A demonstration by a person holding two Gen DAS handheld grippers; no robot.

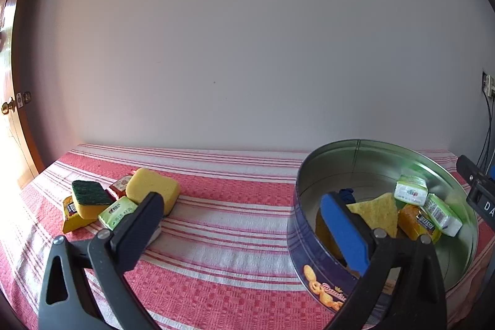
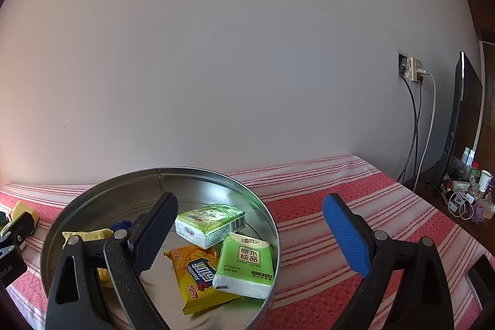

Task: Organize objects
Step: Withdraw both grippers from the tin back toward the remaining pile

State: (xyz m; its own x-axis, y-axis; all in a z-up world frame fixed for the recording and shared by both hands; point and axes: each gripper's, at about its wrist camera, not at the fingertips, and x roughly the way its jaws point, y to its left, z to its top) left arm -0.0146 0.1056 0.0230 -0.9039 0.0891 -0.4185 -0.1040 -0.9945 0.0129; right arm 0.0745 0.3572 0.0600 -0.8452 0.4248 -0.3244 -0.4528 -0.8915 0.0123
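Metal tin (image 2: 266, 218) w/ 2 green tissue packs (image 2: 210, 223), both grippers (image 1: 244, 225) (image 2: 250, 232) spread wide, empty

Tablecloth (image 1: 216, 225) was red and white, striped with a woven check. The cookie tin (image 1: 312, 265) was silver inside, dark blue outside with golden biscuit art. In it, just past the right gripper's (image 2: 250, 232) black and blue pads: two green-and-white tissue packs (image 2: 246, 265), a yellow snack packet (image 2: 198, 277). Off left of the left gripper (image 1: 241, 231): yellow sponge (image 1: 153, 187) and a green-topped yellow scrub sponge (image 1: 89, 198).
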